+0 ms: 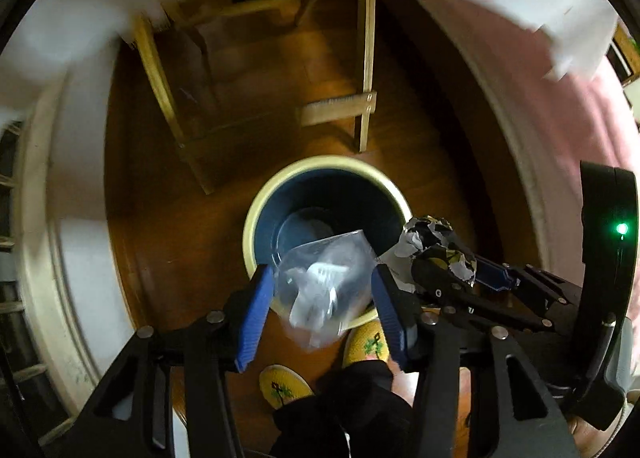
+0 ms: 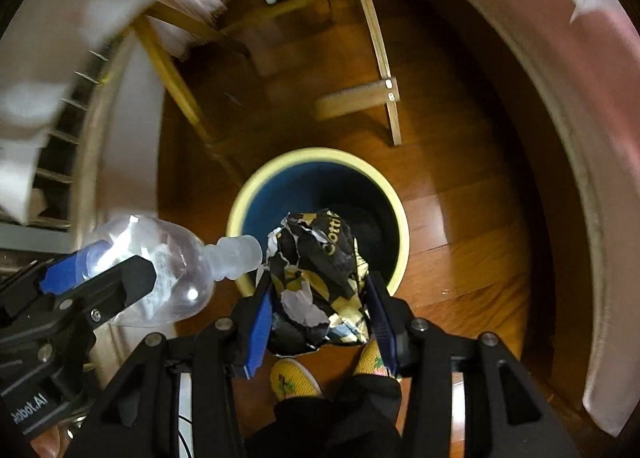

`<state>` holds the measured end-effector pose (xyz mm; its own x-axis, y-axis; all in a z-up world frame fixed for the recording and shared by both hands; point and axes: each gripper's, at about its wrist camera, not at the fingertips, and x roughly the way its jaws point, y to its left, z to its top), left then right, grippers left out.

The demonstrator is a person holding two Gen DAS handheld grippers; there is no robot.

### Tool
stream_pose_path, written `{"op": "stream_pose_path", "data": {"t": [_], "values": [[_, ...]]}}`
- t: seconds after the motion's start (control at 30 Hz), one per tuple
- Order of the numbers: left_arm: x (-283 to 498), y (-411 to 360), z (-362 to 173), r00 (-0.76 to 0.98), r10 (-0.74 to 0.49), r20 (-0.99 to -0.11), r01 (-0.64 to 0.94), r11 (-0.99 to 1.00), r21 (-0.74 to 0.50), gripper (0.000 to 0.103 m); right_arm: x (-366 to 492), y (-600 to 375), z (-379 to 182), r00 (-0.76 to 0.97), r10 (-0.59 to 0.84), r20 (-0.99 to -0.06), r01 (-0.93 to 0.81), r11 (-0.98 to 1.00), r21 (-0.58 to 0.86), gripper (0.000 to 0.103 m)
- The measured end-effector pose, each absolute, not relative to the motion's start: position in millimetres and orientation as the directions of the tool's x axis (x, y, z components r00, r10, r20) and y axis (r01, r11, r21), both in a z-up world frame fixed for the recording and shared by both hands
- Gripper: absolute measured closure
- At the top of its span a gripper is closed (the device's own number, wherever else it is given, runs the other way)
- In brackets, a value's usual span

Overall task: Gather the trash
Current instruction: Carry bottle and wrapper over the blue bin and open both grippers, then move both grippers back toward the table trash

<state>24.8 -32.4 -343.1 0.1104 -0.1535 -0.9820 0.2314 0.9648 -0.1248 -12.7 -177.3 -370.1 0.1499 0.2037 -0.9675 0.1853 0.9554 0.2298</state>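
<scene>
A round bin with a cream rim (image 1: 320, 162) and a dark blue inside stands on the wooden floor below both grippers. My left gripper (image 1: 320, 270) points down over it, shut on a clear plastic bottle (image 1: 324, 286) with crumpled paper inside. From the right wrist view, that bottle (image 2: 176, 258) lies with its cap toward the bin (image 2: 316, 154). My right gripper (image 2: 318, 278) is shut on a crumpled black and gold paper wrapper (image 2: 316, 258), which hangs over the bin's near rim. In the left wrist view, this wrapper (image 1: 428, 236) sits just right of the bottle.
Light wooden furniture legs (image 1: 366, 58) and a crossbar (image 1: 336, 108) stand on the floor beyond the bin. A person's yellow patterned slippers (image 1: 284, 386) are right beside the bin's near side. Pale pink bedding (image 1: 540, 98) curves along the right, a white panel (image 1: 80, 178) along the left.
</scene>
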Motion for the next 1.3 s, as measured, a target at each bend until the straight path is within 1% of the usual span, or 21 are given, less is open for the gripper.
{"op": "stream_pose_path", "data": {"t": [0.1,0.17,0.23,0.27,0.3,0.33,0.37,0.4,0.43,0.5,0.63,0.8,1.03,1.3], "values": [[30.9,-36.0,-373.2,0.117,-0.145,-0.983,0.238,0.964,-0.114,0.054,-10.7,-178.4,-403.3,0.135,0.192,-0.972,0.202,0.955,0.217,0.057],[33.3,-36.1,-382.8,0.119,-0.147,-0.982,0.244,0.963,-0.115,0.053,-8.5,-181.0,-420.5,0.121,0.190,-0.974,0.214,0.953,0.213,0.055],[35.5,-37.9,-392.2,0.107,-0.148,-0.983,0.248,0.962,-0.118,0.042,-7.7,-180.5,-427.9,0.112,0.193,-0.975,0.231,0.949,0.215,0.053],[36.4,-37.7,-395.2,0.103,-0.149,-0.983,0.248,0.961,-0.119,0.034,-7.1,-181.0,-430.1,0.110,0.198,-0.974,0.238,0.946,0.219,0.053],[38.0,-36.9,-396.1,0.105,-0.151,-0.983,0.244,0.962,-0.121,0.030,-7.2,-181.0,-431.7,0.114,0.199,-0.973,0.242,0.945,0.221,0.052],[38.2,-35.0,-396.6,0.109,-0.150,-0.983,0.239,0.964,-0.120,0.027,-5.6,-180.0,-431.9,0.120,0.195,-0.973,0.242,0.945,0.220,0.050],[38.0,-32.8,-395.2,0.114,-0.145,-0.983,0.233,0.966,-0.115,0.018,-5.1,-179.7,-429.5,0.132,0.192,-0.972,0.236,0.947,0.219,0.048],[36.2,-30.0,-391.7,0.120,-0.140,-0.983,0.225,0.968,-0.111,0.012,-2.7,-178.2,-430.8,0.140,0.191,-0.972,0.231,0.948,0.220,0.042],[35.4,-26.0,-388.7,0.128,-0.139,-0.982,0.216,0.970,-0.109,0.012,-2.5,-176.9,-428.4,0.147,0.191,-0.970,0.224,0.949,0.221,0.035],[34.8,-19.3,-383.3,0.139,-0.129,-0.982,0.202,0.974,-0.099,0.011,-2.0,-174.0,-422.0,0.157,0.188,-0.969,0.213,0.952,0.220,0.030],[33.4,-8.5,-368.6,0.161,-0.113,-0.981,0.178,0.980,-0.084,0.011,1.2,-170.3,-409.9,0.171,0.194,-0.966,0.199,0.953,0.227,0.030],[29.9,2.3,-338.5,0.188,-0.106,-0.976,0.146,0.986,-0.079,0.011,-3.7,-169.6,-380.2,0.193,0.193,-0.962,0.199,0.952,0.231,0.029],[21.0,12.8,-268.5,0.244,-0.108,-0.964,0.125,0.989,-0.079,0.011,-12.8,-172.2,-319.4,0.229,0.200,-0.953,0.195,0.949,0.247,0.029],[12.0,23.2,-171.1,0.324,-0.111,-0.940,0.096,0.992,-0.085,0.011,-13.0,-169.7,-227.1,0.278,0.224,-0.934,0.149,0.951,0.272,0.029]]}}
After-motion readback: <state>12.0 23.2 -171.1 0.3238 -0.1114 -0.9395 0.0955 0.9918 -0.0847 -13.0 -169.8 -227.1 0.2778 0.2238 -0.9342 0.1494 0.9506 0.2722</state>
